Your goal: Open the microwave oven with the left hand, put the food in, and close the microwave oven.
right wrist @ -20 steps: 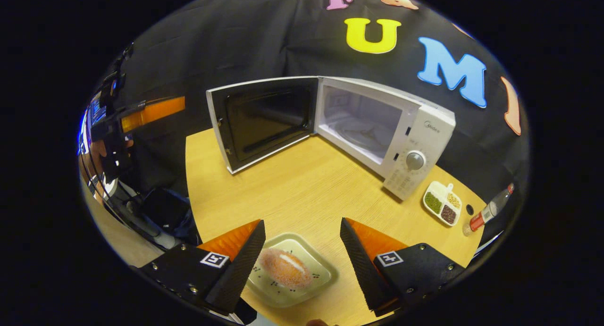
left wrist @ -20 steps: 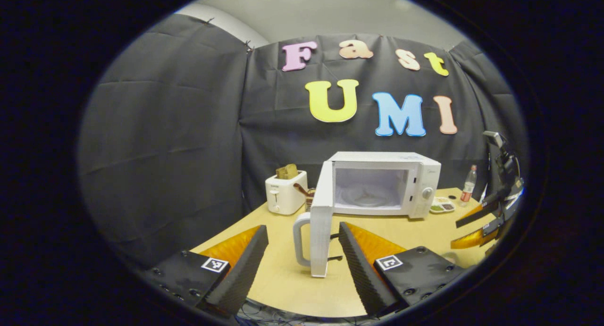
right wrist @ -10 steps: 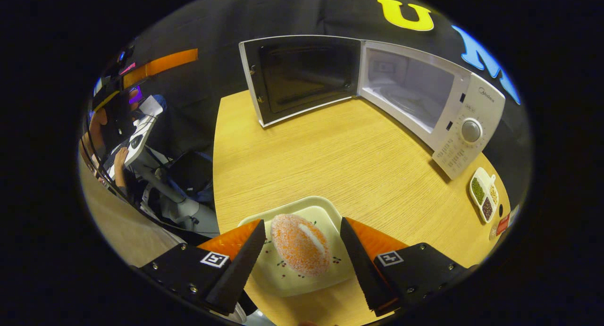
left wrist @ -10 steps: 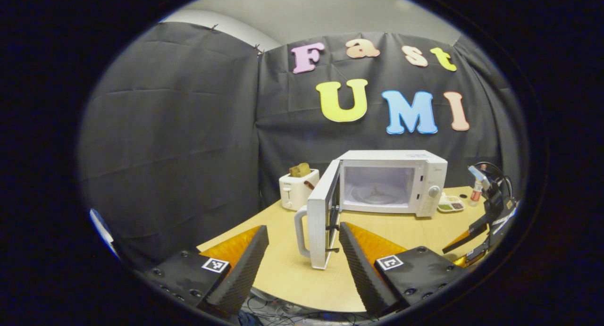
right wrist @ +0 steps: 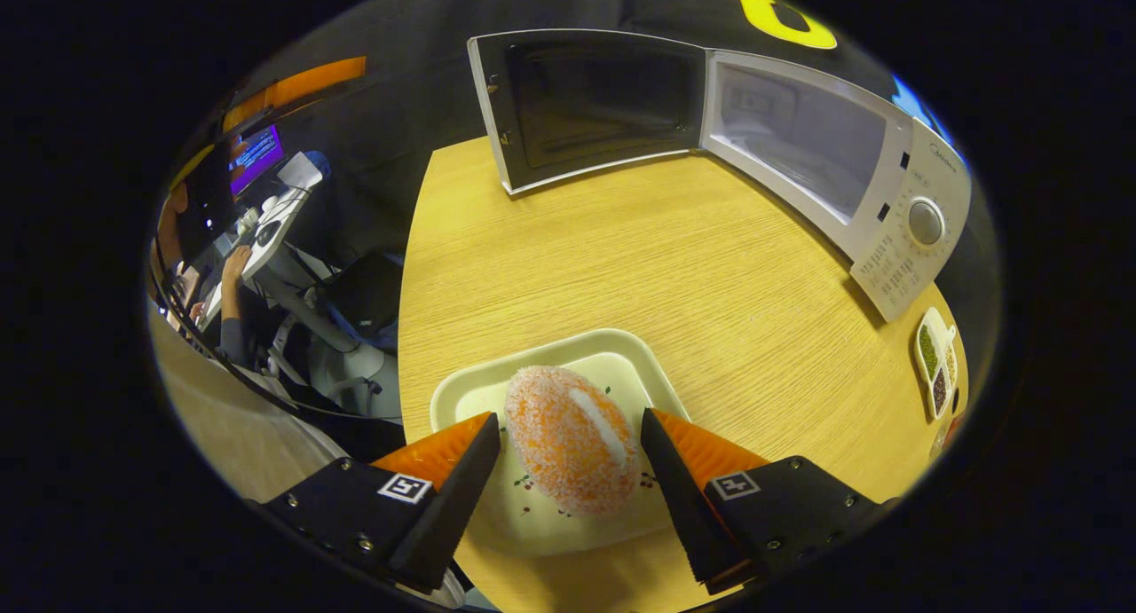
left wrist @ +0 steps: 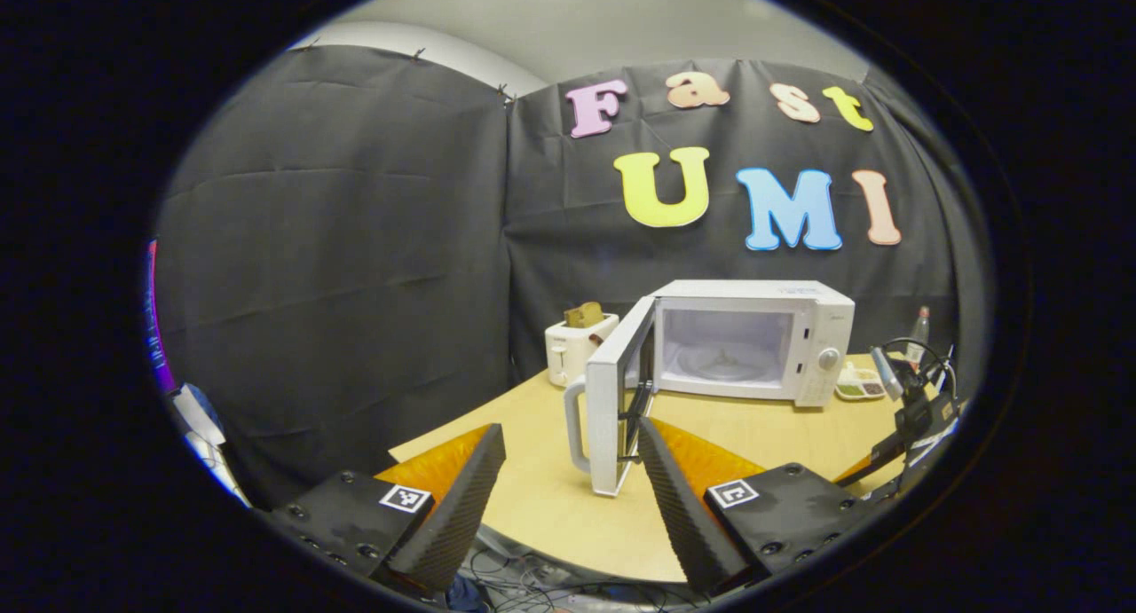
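Two grippers work over a wooden table [right wrist: 674, 267]. In the right gripper view, the right gripper [right wrist: 568, 436] hangs above a pale tray [right wrist: 550, 365] near the table's front edge, its jaws spread wide with one finger on each side of the bun [right wrist: 572, 436] that lies on the tray. The fingers stand close beside the bun, but whether they touch it cannot be told; they grip nothing. Beyond the tray, the microwave [right wrist: 834, 178] stands at the far side of the table with its door [right wrist: 590, 103] swung fully out to the left and its cavity bare. A small dish [right wrist: 936, 365] of seeds sits just right of the microwave.

In the left gripper view, the left gripper [left wrist: 568, 471] is back from the table's near edge, jaws wide apart and empty. The open door [left wrist: 612, 418] with its handle [left wrist: 575, 422] shows edge-on between its fingers, farther off. A toaster [left wrist: 577, 347] stands left of the microwave [left wrist: 754, 342], and a bottle [left wrist: 919, 325] is to its right.
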Available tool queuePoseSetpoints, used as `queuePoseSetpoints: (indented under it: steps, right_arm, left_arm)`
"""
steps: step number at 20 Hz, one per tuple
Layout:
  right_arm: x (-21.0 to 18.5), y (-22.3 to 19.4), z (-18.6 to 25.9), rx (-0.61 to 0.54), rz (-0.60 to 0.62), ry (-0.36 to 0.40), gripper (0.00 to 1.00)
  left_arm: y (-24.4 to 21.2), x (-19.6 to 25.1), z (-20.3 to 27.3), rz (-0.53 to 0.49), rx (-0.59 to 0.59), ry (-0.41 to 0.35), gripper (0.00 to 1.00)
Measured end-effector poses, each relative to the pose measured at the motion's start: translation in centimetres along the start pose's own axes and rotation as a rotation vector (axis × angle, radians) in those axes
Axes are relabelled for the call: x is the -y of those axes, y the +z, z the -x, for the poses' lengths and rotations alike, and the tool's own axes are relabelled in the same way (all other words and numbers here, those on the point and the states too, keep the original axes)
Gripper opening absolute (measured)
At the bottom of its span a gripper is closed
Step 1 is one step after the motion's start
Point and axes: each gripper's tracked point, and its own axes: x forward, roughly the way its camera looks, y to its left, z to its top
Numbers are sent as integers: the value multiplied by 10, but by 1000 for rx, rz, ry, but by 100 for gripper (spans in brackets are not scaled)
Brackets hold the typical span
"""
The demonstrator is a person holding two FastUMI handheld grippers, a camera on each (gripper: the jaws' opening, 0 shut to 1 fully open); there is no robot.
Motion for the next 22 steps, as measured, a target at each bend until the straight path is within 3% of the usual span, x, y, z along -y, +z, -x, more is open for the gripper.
queuePoseSetpoints:
  steps: [6,14,22]
  right_arm:
    - [-1,0,0,19,23,-12,80]
    - [19,53,33,173,43,-177,80]
    - [56,141,74,328,34,-344,79]
  left_arm:
    - [8,14,2,4,13,2,98]
    - [24,26,-11,-3,43,-53,96]
    - [35,4,-66,40,65,-73,98]
